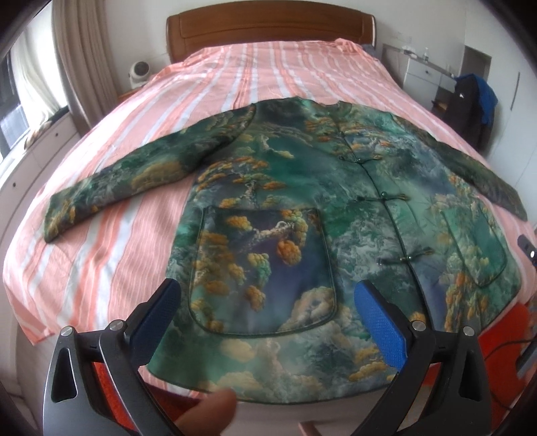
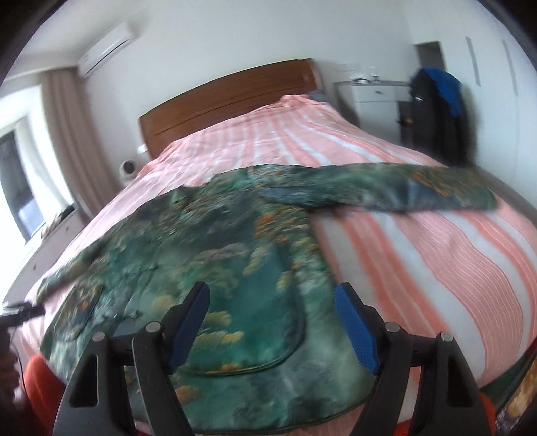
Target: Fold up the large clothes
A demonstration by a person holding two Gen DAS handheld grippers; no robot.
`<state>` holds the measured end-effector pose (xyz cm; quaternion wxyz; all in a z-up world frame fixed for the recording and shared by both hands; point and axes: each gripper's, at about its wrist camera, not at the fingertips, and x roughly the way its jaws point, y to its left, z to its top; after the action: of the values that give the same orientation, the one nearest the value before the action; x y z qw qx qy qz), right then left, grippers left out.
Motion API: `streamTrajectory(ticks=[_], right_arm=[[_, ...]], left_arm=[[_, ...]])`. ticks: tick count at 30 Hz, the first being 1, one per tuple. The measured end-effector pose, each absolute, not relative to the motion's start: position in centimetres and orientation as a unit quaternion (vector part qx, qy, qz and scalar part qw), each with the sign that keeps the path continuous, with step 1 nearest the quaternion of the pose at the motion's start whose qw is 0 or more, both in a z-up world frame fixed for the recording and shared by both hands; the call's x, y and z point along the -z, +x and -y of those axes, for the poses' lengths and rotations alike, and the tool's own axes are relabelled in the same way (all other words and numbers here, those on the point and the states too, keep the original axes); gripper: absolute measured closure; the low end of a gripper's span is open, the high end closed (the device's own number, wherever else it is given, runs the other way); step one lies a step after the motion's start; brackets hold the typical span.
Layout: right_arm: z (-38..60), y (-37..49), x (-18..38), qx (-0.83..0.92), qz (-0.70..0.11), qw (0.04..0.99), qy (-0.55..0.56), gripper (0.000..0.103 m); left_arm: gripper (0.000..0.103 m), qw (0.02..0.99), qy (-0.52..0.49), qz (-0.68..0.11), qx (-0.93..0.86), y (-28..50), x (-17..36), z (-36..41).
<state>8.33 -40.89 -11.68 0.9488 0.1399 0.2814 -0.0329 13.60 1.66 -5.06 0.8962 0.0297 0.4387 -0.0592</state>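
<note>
Across the near half of the bed lies a green jacket (image 1: pixel 302 208) printed with clouds and orange-yellow trees, spread flat with its front up and its hem toward the near edge. Its collar points to the far end, a row of knot buttons (image 1: pixel 382 198) runs down the closed front, and a patch pocket (image 1: pixel 261 271) sits on each side of that row. One sleeve (image 1: pixel 117 187) stretches out to the left and the other (image 2: pixel 386 191) reaches to the right, both resting flat on the bedding. Over the left pocket hovers the left gripper (image 1: pixel 268 322), its blue-padded fingers (image 1: pixel 379 322) spread wide apart and holding nothing. Above the right pocket the right gripper (image 2: pixel 272 322) hangs likewise, fingers (image 2: pixel 355 328) well apart and empty; this view is blurred. Beneath the jacket is a sheet (image 1: pixel 208 87) striped in salmon pink and white, covering the whole mattress. At the far end stands a wooden headboard (image 1: pixel 268 23). Far left of the bed is a small white round appliance (image 1: pixel 139 72), with beige curtains (image 1: pixel 80 50) and a window beside it. Far right stands a white drawer unit (image 1: pixel 423 72), and near it dark and blue clothing (image 1: pixel 473 97) hangs. An air conditioner (image 2: pixel 104 47) is mounted high on the wall in the right wrist view.
</note>
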Motion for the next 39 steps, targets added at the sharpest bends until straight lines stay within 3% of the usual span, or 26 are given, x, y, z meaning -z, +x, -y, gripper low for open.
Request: streamTrajectory(ticks=[7,10,14,18,26,30,35,36,38,39], right_arm=[[37.4,8.0,10.9,0.013,-0.268,0.961,0.06,0.025],[36.5,8.1,10.8,0.016,-0.273,0.961,0.036,0.013],[36.3,8.3,11.3,0.021,-0.293,0.955,0.026,0.012],[37.2,7.9,11.8,0.025,-0.306,0.951,0.044,0.012],[39.5,6.9,12.5,0.033,-0.35,0.932,0.083,0.012],[43.6,7.9,14.0,0.039,-0.409,0.904,0.12,0.012],[45.6,10.4,16.4,-0.025,-0.473,0.864,0.173,0.012],[45.5,11.0,17.0,-0.039,-0.486,0.854,0.178,0.012],[45.3,11.7,18.3,-0.042,-0.517,0.836,0.181,0.02],[45.2,11.9,18.5,-0.04,-0.525,0.831,0.181,0.027]], left_arm=[[0.0,0.892,0.003,-0.45,0.043,13.9,5.5,-3.0],[0.0,0.893,0.004,-0.449,0.035,14.1,5.6,-3.4],[0.0,0.876,0.002,-0.479,0.052,15.0,6.7,-3.4],[0.001,0.854,0.018,-0.516,0.064,14.9,8.6,-2.7],[0.0,0.871,-0.021,-0.485,0.075,15.2,8.4,-8.1],[0.0,0.841,-0.062,-0.526,0.105,16.7,10.7,-11.7],[0.002,0.827,-0.015,-0.541,0.152,16.7,12.6,-9.6],[0.004,0.827,-0.005,-0.542,0.151,16.6,12.9,-9.2],[0.034,0.826,-0.002,-0.546,0.144,16.6,13.2,-9.1],[0.056,0.826,-0.01,-0.547,0.134,16.6,13.1,-9.4]])
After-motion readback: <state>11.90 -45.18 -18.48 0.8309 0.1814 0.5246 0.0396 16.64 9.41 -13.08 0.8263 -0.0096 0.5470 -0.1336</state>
